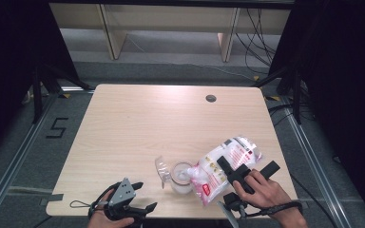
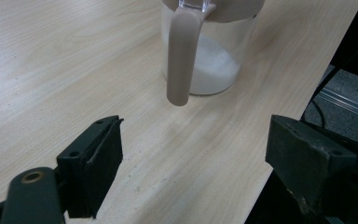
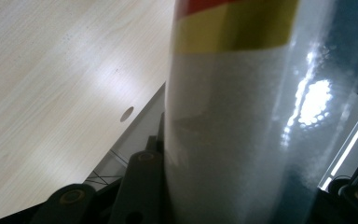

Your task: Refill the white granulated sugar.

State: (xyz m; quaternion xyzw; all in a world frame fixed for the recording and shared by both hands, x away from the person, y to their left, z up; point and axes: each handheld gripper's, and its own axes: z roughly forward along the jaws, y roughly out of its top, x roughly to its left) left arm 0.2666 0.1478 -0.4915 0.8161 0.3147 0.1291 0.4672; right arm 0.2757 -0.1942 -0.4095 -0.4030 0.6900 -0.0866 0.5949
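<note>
Landmark: clear glass jar with a beige handle [image 1: 182,177], holding white granules, near the front edge of the light wooden table [image 1: 138,123].
Bag: clear plastic bag of white granules with red and yellow print [image 1: 221,166], tilted, its lower end at the jar's rim, its body rising to the jar's right.
Right gripper [image 1: 235,172]: clamped on the bag's upper half, right of the jar.
Left gripper [image 1: 140,195]: jaws apart, nothing between them, left of the jar, facing its handle [image 2: 182,56].
Torn plastic scrap [image 1: 162,169]: just left of the jar.
</note>
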